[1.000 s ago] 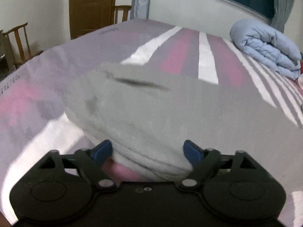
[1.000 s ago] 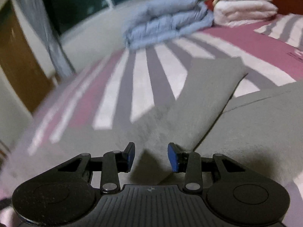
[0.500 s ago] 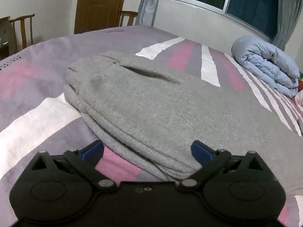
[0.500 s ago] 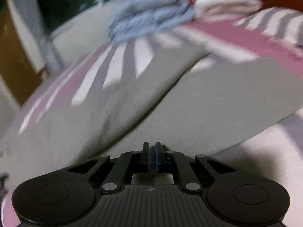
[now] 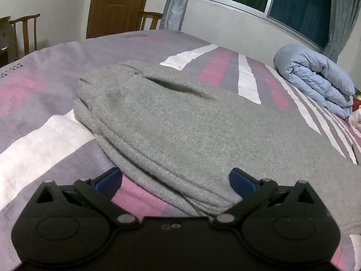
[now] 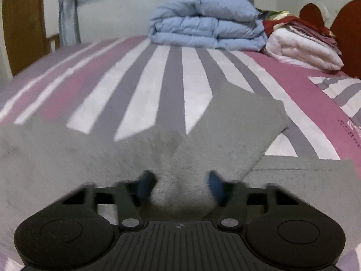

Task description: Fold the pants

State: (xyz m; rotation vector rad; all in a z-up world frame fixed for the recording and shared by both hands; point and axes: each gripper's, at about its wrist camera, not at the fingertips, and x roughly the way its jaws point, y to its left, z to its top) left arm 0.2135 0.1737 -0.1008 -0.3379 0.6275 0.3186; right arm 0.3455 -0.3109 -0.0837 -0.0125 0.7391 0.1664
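Grey fleece pants (image 5: 180, 124) lie folded on the striped bed, waistband end toward the far left in the left wrist view. My left gripper (image 5: 176, 180) is open and its jaws are still opening. The stacked folded edge of the pants lies between them, clear of the blue pads (image 5: 241, 180). In the blurred right wrist view, one grey leg (image 6: 237, 131) lies turned back toward the upper right. My right gripper (image 6: 180, 185) has its jaws apart, with a bunch of that grey fabric between them.
The pink, grey and white striped bed sheet (image 5: 45, 140) spreads all round. A rolled light-blue duvet (image 6: 203, 29) and folded white and red blankets (image 6: 300, 45) sit at the far end by a headboard (image 6: 347, 27). Wooden chairs (image 5: 24, 31) and a door (image 5: 115, 6) stand beyond.
My left jaws spread wider over the pants' folded edge. My right jaws closed fully half a second ago and now stand apart again, and the right view swung to face the duvet.
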